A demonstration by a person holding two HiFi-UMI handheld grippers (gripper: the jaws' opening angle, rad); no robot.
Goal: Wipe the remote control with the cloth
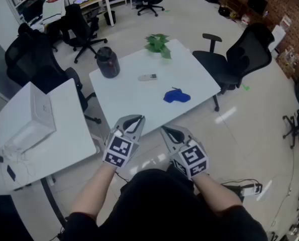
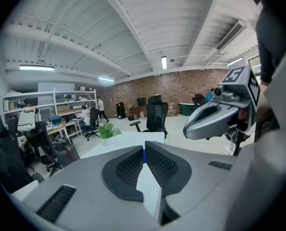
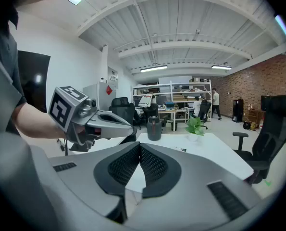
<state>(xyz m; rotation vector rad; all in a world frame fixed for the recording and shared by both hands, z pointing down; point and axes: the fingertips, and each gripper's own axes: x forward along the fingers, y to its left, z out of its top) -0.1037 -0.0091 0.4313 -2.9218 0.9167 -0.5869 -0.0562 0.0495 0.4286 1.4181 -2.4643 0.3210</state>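
A small white remote control [image 1: 147, 77] lies on the white table [image 1: 134, 99], toward its far side. A crumpled blue cloth [image 1: 177, 96] rests nearer the right edge. My left gripper [image 1: 137, 119] and right gripper [image 1: 166, 131] hang side by side off the table's near edge, both shut and empty. In the left gripper view the left gripper [image 2: 143, 150] has its pads together, with the right gripper's body [image 2: 215, 119] to its right. The right gripper [image 3: 139, 148] shows the same closed pads in its own view, the remote [image 3: 183, 149] a small speck far ahead.
A dark jug [image 1: 108, 62] and a potted green plant [image 1: 158, 43] stand at the table's far end. A white box [image 1: 36, 115] sits on a second table [image 1: 64, 149] to the left. Black office chairs [image 1: 237, 59] flank the table. A power strip [image 1: 250, 189] lies on the floor.
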